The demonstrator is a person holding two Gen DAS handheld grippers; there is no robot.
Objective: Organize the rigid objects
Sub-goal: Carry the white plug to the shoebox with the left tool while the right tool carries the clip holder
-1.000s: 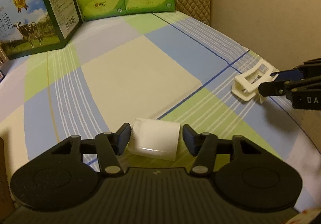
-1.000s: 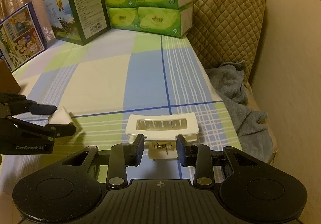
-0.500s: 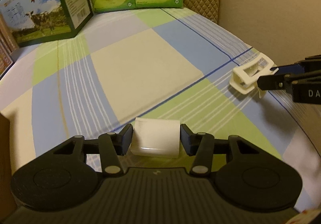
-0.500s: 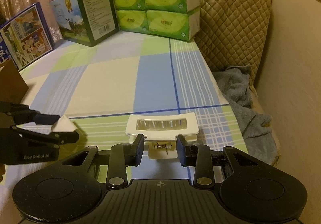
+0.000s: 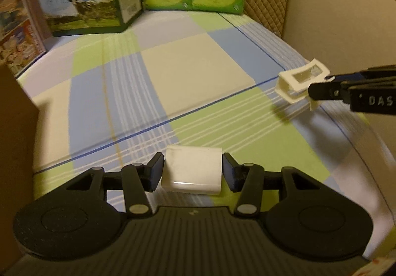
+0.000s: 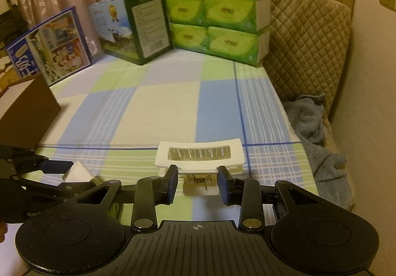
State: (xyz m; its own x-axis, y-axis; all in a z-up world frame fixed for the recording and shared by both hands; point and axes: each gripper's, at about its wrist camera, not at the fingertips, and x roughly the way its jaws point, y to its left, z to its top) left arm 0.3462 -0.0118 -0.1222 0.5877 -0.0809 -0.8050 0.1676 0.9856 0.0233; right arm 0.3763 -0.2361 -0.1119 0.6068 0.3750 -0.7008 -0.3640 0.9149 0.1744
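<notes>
My left gripper [image 5: 193,172] is shut on a white rectangular block [image 5: 192,168] and holds it above the checked bed cover [image 5: 193,73]. My right gripper [image 6: 198,182] is shut on the handle of a white hair claw clip [image 6: 200,156], also lifted off the cover. In the left wrist view the clip [image 5: 300,84] hangs in the air at the right, in the right gripper [image 5: 319,93]. In the right wrist view the block [image 6: 78,172] shows at the left in the left gripper [image 6: 59,174].
A brown cardboard box [image 6: 24,112] stands at the left edge. Green tissue packs [image 6: 215,6], a milk carton box [image 6: 133,28] and a blue picture box [image 6: 49,46] line the far side. A quilted headboard [image 6: 307,41] and a grey towel [image 6: 314,132] are on the right.
Both grippers have risen and tilted up with their loads; the clip now casts a shadow on the cover. The left gripper has swung left, bringing the brown box into view.
</notes>
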